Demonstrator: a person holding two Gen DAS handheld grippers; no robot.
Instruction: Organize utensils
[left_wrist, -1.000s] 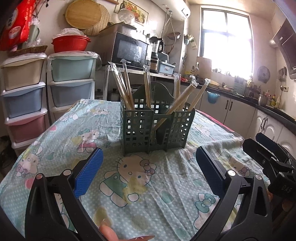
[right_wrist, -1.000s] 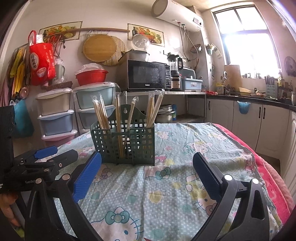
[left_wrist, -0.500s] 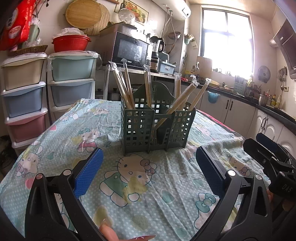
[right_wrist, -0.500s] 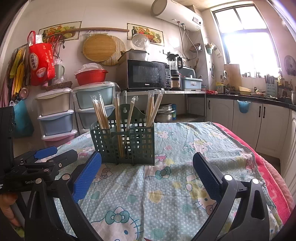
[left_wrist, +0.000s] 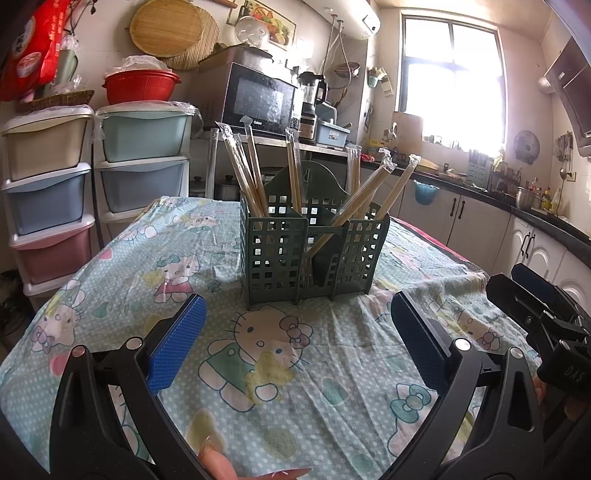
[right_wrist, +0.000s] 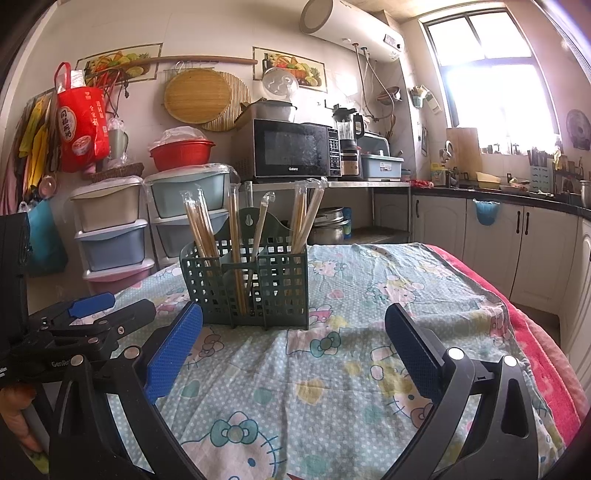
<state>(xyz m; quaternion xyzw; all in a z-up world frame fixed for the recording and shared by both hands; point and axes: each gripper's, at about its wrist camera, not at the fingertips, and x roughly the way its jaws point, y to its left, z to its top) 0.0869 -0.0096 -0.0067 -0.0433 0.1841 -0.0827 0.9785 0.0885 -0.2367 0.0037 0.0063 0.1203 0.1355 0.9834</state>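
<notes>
A dark green slotted utensil caddy (left_wrist: 310, 254) stands upright on the Hello Kitty tablecloth (left_wrist: 258, 354), a short way ahead of both grippers; it also shows in the right wrist view (right_wrist: 251, 284). Several plastic-wrapped wooden chopstick pairs (left_wrist: 247, 173) stand in its compartments, some leaning right (left_wrist: 373, 188); the right wrist view shows them too (right_wrist: 236, 240). My left gripper (left_wrist: 297, 343) is open and empty, held low over the cloth. My right gripper (right_wrist: 293, 343) is open and empty, beside the left one.
Stacked pastel drawer units (left_wrist: 48, 192) stand beyond the table's far left. A microwave (right_wrist: 291, 147) sits on a metal shelf behind the caddy. Kitchen cabinets (right_wrist: 517, 243) run along the right. A red blanket edge (right_wrist: 543, 343) marks the table's right side.
</notes>
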